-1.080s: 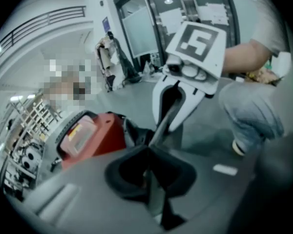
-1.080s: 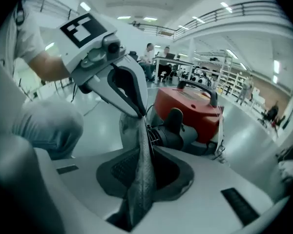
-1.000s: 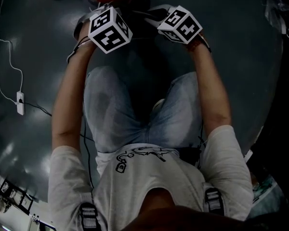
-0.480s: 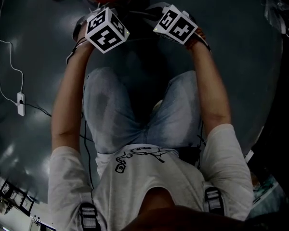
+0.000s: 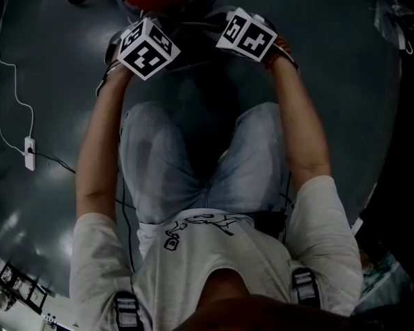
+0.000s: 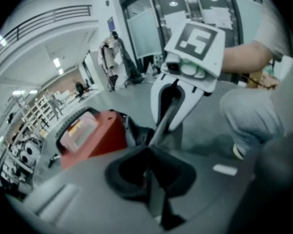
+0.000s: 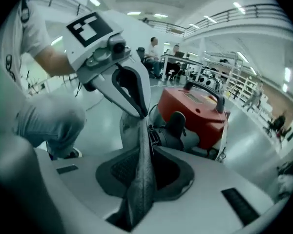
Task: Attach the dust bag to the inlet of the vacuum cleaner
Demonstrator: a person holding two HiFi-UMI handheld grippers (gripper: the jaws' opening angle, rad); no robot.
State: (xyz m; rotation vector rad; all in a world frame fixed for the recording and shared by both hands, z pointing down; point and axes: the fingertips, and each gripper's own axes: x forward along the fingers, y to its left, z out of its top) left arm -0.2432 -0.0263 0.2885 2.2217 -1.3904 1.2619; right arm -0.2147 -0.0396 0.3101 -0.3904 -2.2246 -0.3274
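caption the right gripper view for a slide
Right gripper and left gripper hold grey fabric dust bag near red vacuum cleaner

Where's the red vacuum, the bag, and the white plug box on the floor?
vacuum (image 7: 202,118): right gripper view, red body.
bag (image 7: 142,179): right gripper view, grey cloth.
plug box (image 5: 30,152): head view, white case.

White short-sleeve tee (image 5: 214,267) w/ dark line print (image 5: 193,225) on chest, light blue jeans (image 5: 159,164), grey shoulder straps (image 5: 127,307) w/ buckles. Red band (image 5: 281,49) at right wrist. Left gripper (image 6: 147,155) & right gripper (image 7: 141,179): white shells, black-&-white marker cubes (image 5: 147,48).
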